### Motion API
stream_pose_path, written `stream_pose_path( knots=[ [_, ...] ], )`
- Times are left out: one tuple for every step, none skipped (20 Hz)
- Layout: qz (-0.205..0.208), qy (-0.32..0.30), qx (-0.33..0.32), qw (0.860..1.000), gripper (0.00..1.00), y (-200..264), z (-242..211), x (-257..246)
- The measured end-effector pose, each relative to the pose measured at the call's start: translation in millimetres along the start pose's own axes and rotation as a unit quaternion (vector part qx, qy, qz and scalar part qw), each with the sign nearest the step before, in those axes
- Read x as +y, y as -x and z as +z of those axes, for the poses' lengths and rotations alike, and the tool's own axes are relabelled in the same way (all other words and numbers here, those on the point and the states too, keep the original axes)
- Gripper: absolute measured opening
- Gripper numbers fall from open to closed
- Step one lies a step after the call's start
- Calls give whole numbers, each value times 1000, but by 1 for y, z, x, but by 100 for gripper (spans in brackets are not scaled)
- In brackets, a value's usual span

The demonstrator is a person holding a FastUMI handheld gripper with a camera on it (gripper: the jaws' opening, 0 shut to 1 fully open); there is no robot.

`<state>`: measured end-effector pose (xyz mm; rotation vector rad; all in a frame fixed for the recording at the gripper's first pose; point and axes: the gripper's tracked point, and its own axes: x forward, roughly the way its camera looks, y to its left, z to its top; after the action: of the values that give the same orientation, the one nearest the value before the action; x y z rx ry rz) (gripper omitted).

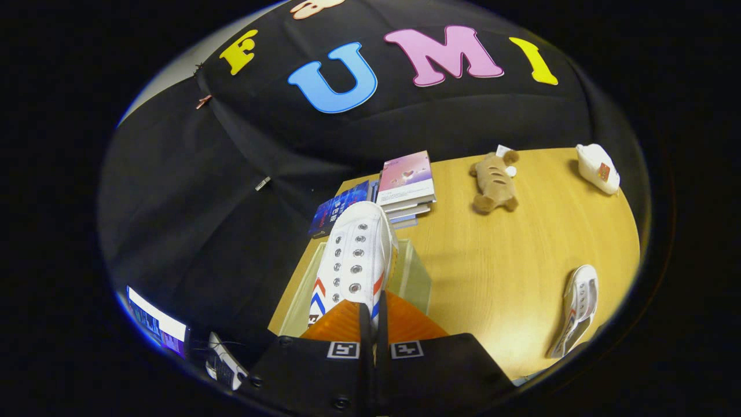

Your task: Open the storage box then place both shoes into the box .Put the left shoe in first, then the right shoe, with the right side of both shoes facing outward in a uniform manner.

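Observation:
A white canvas shoe (354, 260) with red and blue stripes hangs toe-forward from my gripper (374, 327), whose fingers are pressed together on its heel end. It hovers over the clear storage box (414, 277), which stands open on the wooden table just ahead of the fingers. The second white shoe (579, 307) lies on its side on the table, well off to the right of the box.
A stack of books (405, 185) and a blue book (338, 211) lie beyond the box. A brown plush toy (493, 182) and a white plush toy (598, 168) sit farther back right. A screen (156, 327) glows down left, off the table.

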<state>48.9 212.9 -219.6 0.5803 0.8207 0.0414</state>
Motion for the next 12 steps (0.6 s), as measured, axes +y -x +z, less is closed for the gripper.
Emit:
stream_pose_path(
  knots=[
    [0,-2,8,1000,5,-8,-6,7],
    [-2,-1,18,1000,5,-14,-13,13],
    [-5,-1,25,1000,5,-22,-20,17],
    [-8,-3,33,999,5,-29,-27,21],
    [-8,-6,39,999,5,-37,-32,26],
    [-10,-12,46,999,5,-47,-37,28],
    [-11,-19,52,998,5,-54,-42,29],
    [-13,-26,54,998,5,-60,-45,31],
    [-17,-32,58,998,5,-65,-49,32],
    [-21,-37,60,997,5,-67,-53,33],
    [-22,-41,61,997,5,-69,-54,35],
    [-23,-43,58,997,5,-72,-54,38]
  ],
)
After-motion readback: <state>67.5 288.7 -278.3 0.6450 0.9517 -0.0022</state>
